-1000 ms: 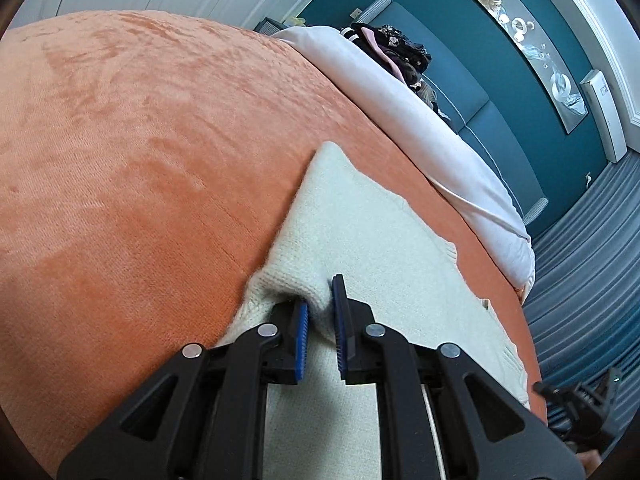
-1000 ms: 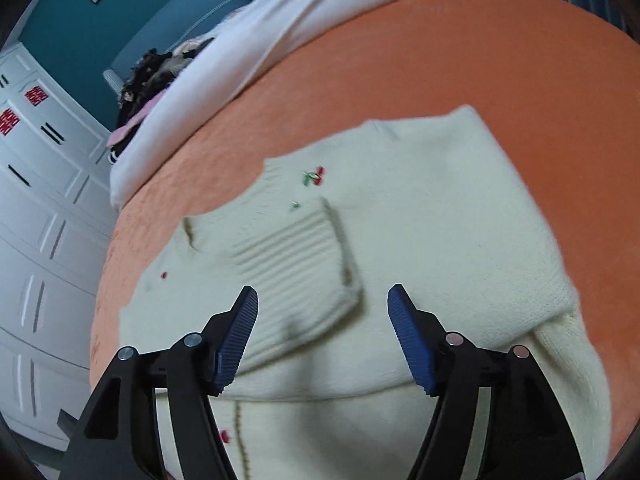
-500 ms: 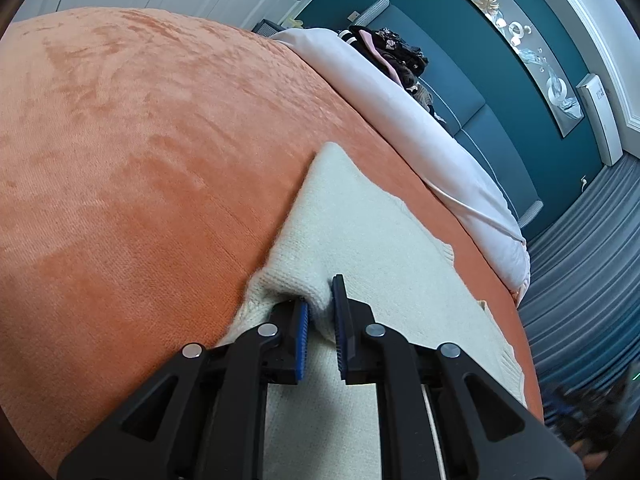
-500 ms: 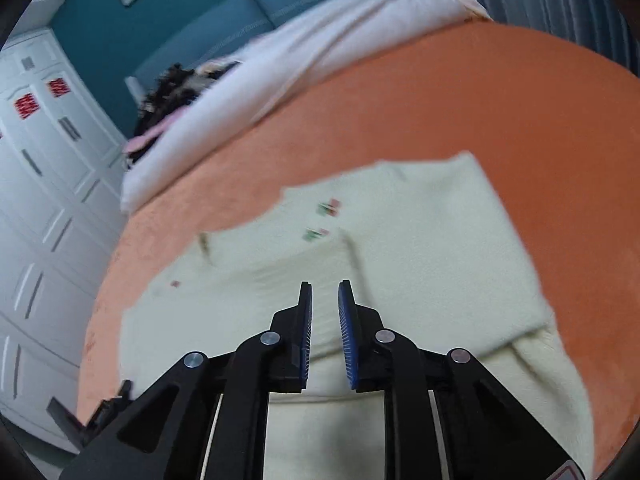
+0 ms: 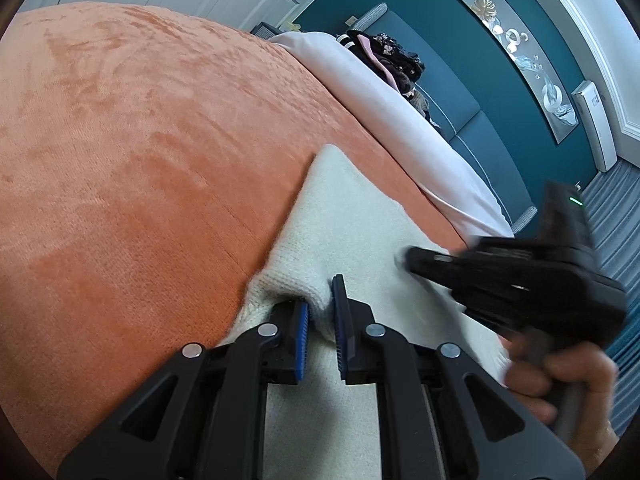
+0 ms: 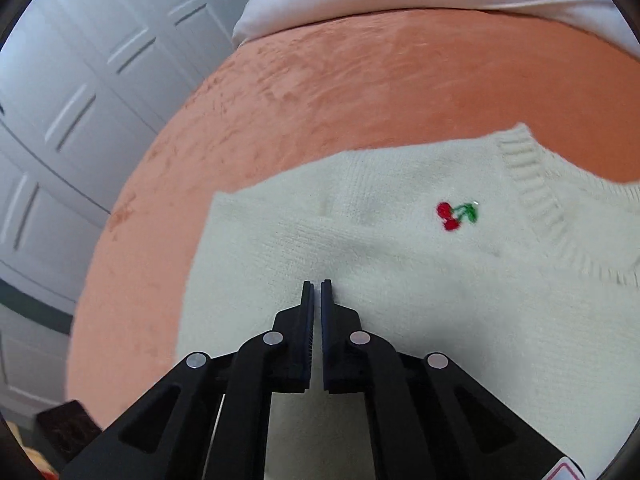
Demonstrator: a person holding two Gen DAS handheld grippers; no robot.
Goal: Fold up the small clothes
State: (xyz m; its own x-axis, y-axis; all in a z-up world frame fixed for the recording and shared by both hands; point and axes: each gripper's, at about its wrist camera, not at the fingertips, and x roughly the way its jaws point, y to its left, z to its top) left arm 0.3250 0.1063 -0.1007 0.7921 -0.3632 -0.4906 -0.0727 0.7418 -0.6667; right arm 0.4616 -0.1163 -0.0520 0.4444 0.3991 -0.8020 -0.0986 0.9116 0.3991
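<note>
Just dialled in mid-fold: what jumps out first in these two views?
The cream sweater spread on the orange bedspread, with a red cherry motif beside its ribbed neckline. The left claw pinches a raised fold of the knit. The right claw is shut and empty over the sweater.

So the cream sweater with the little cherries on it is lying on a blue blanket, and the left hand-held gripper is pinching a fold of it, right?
Not quite: the blanket is orange, not blue; both wrist views show it. The rest holds. The cream sweater with the cherries lies on it, and the left wrist view shows the left hand-held gripper pinching a fold of the knit.
</note>
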